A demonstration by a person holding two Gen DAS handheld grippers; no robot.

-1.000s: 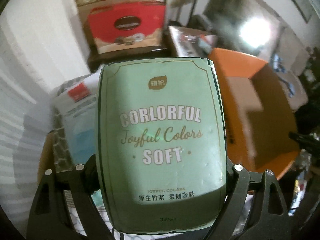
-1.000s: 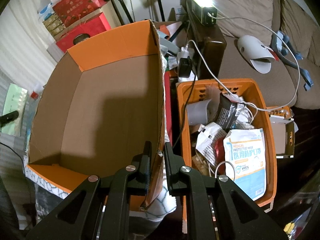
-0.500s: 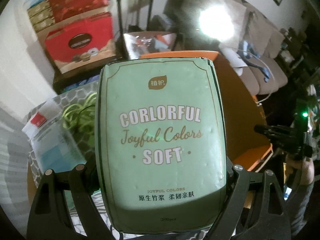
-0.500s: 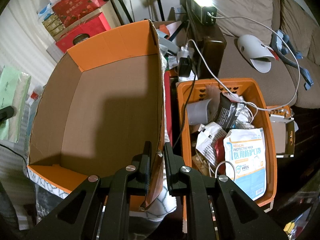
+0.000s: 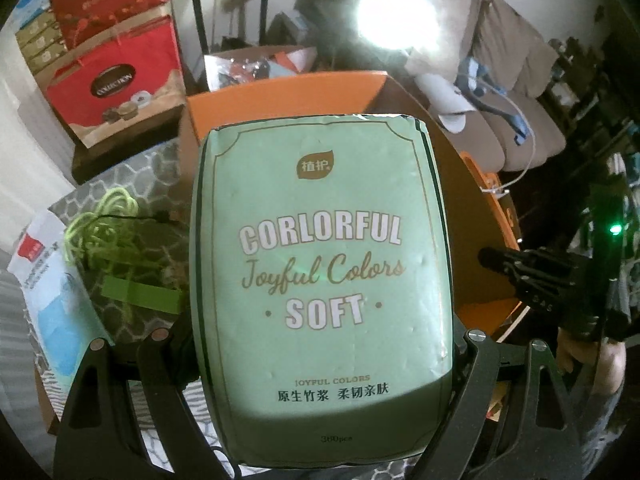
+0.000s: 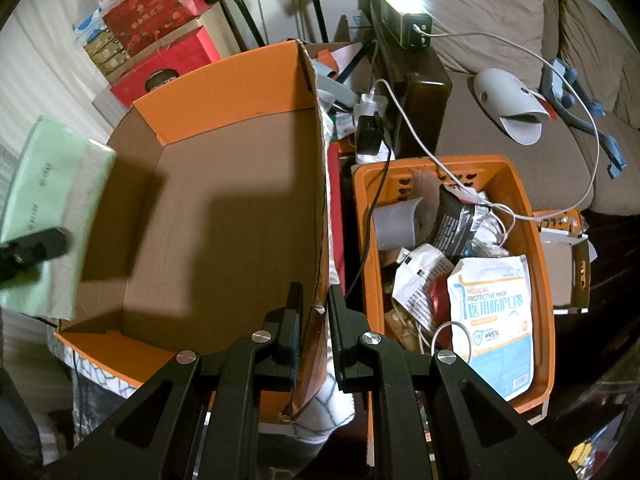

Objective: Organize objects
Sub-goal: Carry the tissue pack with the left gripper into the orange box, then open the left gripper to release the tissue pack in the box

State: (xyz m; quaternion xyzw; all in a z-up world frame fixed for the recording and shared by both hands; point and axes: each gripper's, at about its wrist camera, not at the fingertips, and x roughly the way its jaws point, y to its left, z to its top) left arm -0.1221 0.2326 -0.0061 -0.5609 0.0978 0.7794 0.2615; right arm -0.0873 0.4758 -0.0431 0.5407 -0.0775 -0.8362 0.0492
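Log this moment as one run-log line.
left gripper: shut on tissue pack | right gripper: shut on cardboard box wall | box: empty

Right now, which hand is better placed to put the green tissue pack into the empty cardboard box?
Left. The left gripper already holds the tissue pack at the cardboard box, near its open side. The right gripper is shut on the box wall, apparently steadying it, so it isn't free.

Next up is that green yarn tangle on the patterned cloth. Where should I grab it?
Come down from above on the loose looped end of the green yarn, fingers straddling the bundle. It lies flat and floppy on the cloth, so a pinch through the thick of the loops should gather most strands.
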